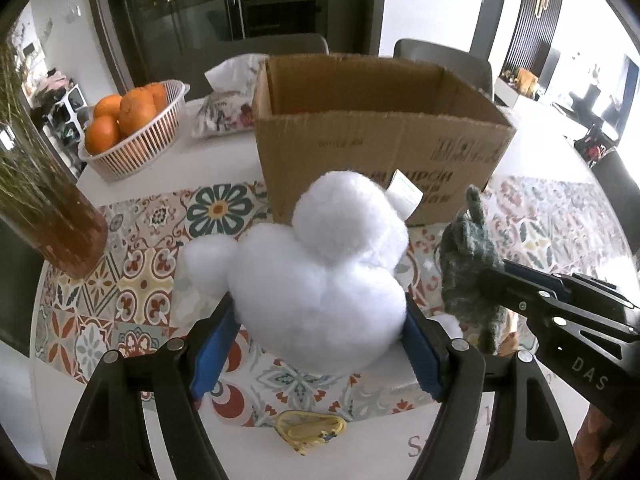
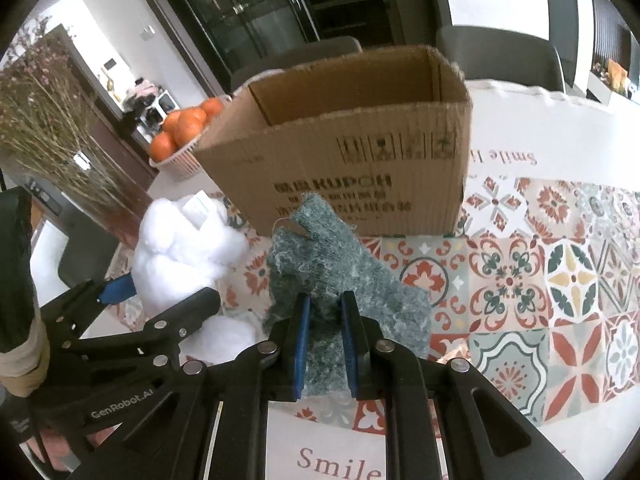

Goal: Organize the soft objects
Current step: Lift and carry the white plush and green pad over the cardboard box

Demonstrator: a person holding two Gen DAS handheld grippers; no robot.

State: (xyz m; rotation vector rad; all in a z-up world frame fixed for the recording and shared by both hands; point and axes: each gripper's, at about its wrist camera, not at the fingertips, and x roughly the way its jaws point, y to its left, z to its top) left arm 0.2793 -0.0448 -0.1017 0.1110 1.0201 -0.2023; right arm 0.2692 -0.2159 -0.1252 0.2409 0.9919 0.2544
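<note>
Plush (image 1: 320, 264), white and fluffy, fills the centre of the left wrist view, clamped between the blue pads of the left gripper (image 1: 320, 332), whose jaws stand fairly wide around its rounded body. Above it, in the upper middle of the frame, an open cardboard box (image 1: 380, 132) sits on the table, its inside bare as far as can be seen. At right, the right gripper (image 1: 500, 276) reaches in from the right edge, pinching a grey-green knitted glove (image 1: 468, 264). A basket (image 1: 140, 148) of oranges (image 1: 128, 112) stands at upper left, with a floral tissue pack (image 1: 228, 108) just beside it, between basket and box. A patterned tablecloth (image 1: 132, 264) covers the table; a small yellow item (image 1: 312, 430), too small to identify, lies on it at lower centre.

In the right wrist view, the right gripper (image 2: 325, 344) at lower centre has its jaws drawn narrow on the knitted glove (image 2: 344, 276), which bunches up above the pads. The box (image 2: 340, 168) stands behind it in the upper middle. At left, the left gripper (image 2: 132, 296) grips the white plush (image 2: 180, 252), a label showing at its top. Oranges (image 2: 184, 128) peek out behind the box's left corner, and dried flowers (image 2: 52, 128) fill the left edge.
</note>
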